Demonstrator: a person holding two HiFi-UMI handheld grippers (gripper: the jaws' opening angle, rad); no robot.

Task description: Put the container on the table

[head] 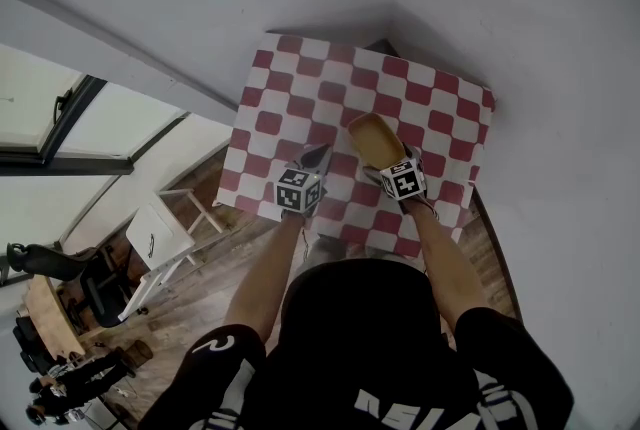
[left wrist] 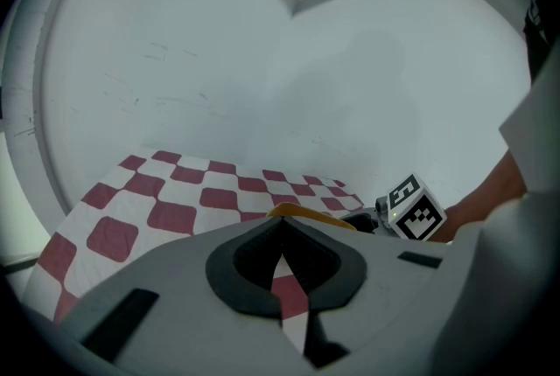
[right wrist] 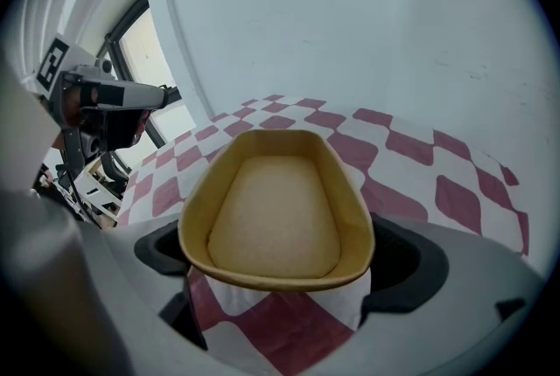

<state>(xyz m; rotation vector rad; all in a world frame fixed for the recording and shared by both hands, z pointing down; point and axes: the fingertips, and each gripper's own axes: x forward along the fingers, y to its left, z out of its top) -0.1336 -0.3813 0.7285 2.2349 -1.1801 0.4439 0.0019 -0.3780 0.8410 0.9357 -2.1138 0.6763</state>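
**Container clamped in the right gripper over the table**

The container [head: 375, 140], a shallow tan oval tray with nothing in it, sits with its near end between the jaws of the right gripper [head: 392, 168]. In the right gripper view the jaws stand wide apart, one against each long side of the container [right wrist: 276, 208], and the rest of it reaches forward past their tips. It is over the table [head: 300, 108], which a red-and-white checked cloth [head: 440, 118] covers. Whether its base touches the cloth cannot be told.

The left gripper [head: 316, 158] is just to the left of the right one, also over the cloth, and apart from the container. In the left gripper view its jaws [left wrist: 281, 256] are pressed together with nothing between them; only a thin sliver of cloth shows through. The container's rim [left wrist: 306, 212] peeks just beyond them, to their right.

A plain white wall [head: 450, 8] rises ahead of both grippers, behind the table's far edge.
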